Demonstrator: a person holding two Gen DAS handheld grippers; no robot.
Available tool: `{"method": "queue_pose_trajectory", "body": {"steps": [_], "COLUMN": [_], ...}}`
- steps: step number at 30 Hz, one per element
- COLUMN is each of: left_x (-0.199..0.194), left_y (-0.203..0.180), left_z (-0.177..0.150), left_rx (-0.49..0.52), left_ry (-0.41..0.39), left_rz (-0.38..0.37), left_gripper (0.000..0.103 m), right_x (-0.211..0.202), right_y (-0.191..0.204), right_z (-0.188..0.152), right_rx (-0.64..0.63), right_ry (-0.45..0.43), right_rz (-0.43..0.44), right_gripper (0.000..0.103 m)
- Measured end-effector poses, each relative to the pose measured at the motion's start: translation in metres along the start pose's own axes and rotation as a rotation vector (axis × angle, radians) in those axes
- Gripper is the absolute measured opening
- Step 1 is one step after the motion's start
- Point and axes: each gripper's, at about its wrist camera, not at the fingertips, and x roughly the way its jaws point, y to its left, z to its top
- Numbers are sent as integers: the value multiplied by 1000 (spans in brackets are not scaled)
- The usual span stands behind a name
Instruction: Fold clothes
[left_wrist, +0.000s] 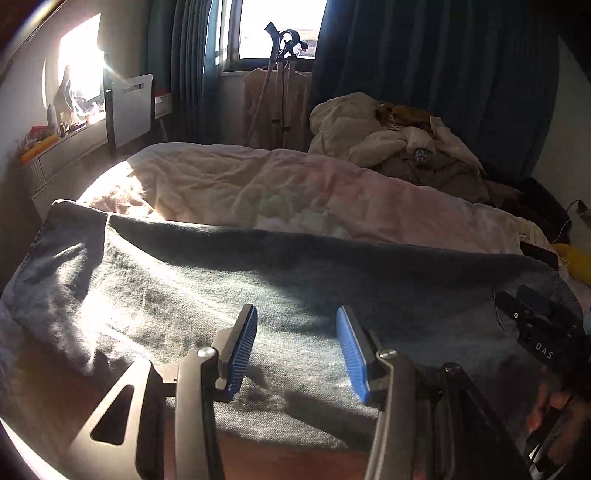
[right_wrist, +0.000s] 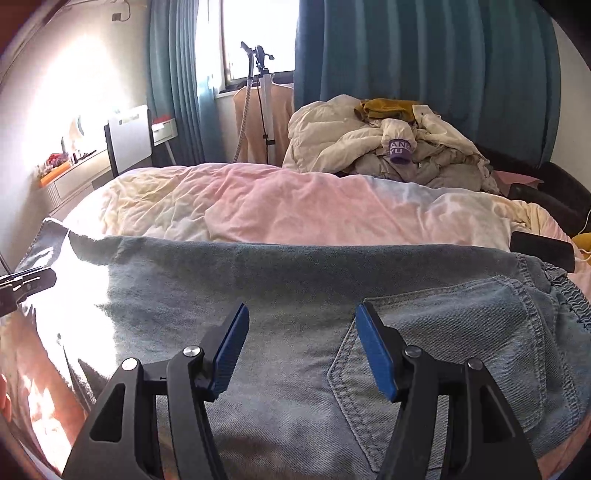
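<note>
Blue denim jeans (left_wrist: 166, 295) (right_wrist: 295, 273) lie spread across the near edge of the bed, with a back pocket (right_wrist: 461, 350) facing up on the right. My left gripper (left_wrist: 296, 309) hovers over the middle of the denim, open, with nothing between its blue pads. My right gripper (right_wrist: 301, 307) is open too, just left of the pocket and above the cloth. In the left wrist view the right gripper (left_wrist: 535, 321) shows at the right edge, with a hand below it. The left gripper (right_wrist: 26, 284) shows at the left edge of the right wrist view, over the sunlit part of the jeans.
A pink and cream duvet (right_wrist: 295, 199) covers the bed behind the jeans. A pile of unfolded clothes (right_wrist: 388, 147) sits at the back right. A flat black object (right_wrist: 543, 251) lies by the waistband. A garment steamer stand (right_wrist: 258, 92) is at the window, a cluttered shelf (left_wrist: 55, 147) on the left.
</note>
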Motion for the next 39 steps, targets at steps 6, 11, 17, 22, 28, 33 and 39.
{"method": "queue_pose_trajectory", "body": {"steps": [6,11,17,22,28,33,39], "left_x": [6,16,32,50,67,68,62], "left_y": [0,13,18,22,22,20,17], "left_z": [-7,-8,-10,-8,-11,-11,-10], "left_rx": [12,-37,-71,-107,-119,-108,-92], "left_ry": [-12,-4,-28,3,63,78,66], "left_rz": [-35,-81,-126,-201,-234,-232,-225], "left_gripper": [46,46,46,46,46,46,46], "right_x": [6,14,54,109,155,154,132], "right_y": [1,6,23,32,67,70,64], "right_z": [5,31,75,97,75,77,97], "right_rx": [-21,-139,-405,-496,-675,-572,-554], "right_ry": [47,109,246,425,613,533,370], "right_rz": [67,156,217,189,196,119,83], "right_gripper": [61,61,61,61,59,8,3]}}
